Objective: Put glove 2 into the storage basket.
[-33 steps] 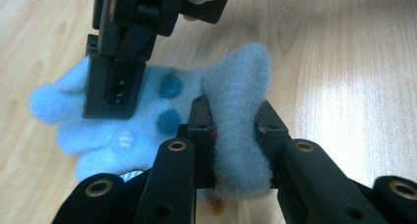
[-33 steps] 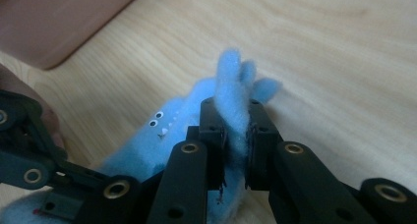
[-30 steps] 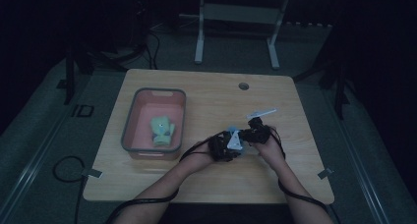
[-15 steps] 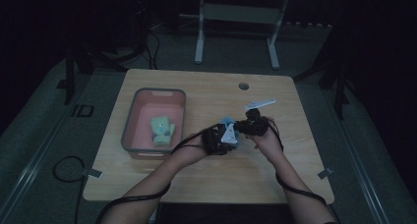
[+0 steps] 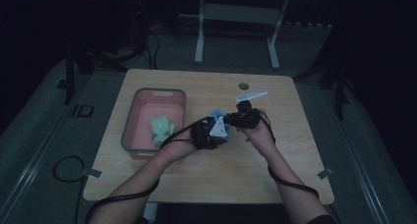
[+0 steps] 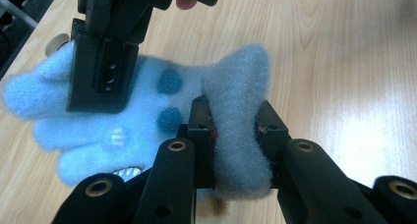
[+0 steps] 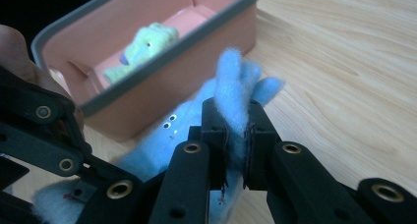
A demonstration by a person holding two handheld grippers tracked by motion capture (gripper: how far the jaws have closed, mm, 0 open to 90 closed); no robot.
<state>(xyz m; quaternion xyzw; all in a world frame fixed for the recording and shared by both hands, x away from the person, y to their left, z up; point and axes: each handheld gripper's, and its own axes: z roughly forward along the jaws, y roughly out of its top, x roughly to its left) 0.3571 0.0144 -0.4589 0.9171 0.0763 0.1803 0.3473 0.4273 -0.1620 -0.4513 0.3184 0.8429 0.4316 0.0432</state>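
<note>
Both grippers held one blue plush (image 6: 147, 116) over the table (image 5: 275, 165), right of the pink bin (image 5: 147, 98). The left gripper (image 6: 235, 130) pinched a fin; the right gripper (image 7: 237, 130) pinched the other end. A green toy (image 7: 140, 49) lay in the bin

Dim rm — wood table (image 5: 295, 184), grey floor (image 5: 44, 135), metal stand (image 5: 236, 17) behind.

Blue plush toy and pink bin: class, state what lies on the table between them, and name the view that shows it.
Bare wood only. In the right gripper view, nothing lies between the blue plush toy and the pink bin wall; the toy hangs pinched in both grippers.
</note>
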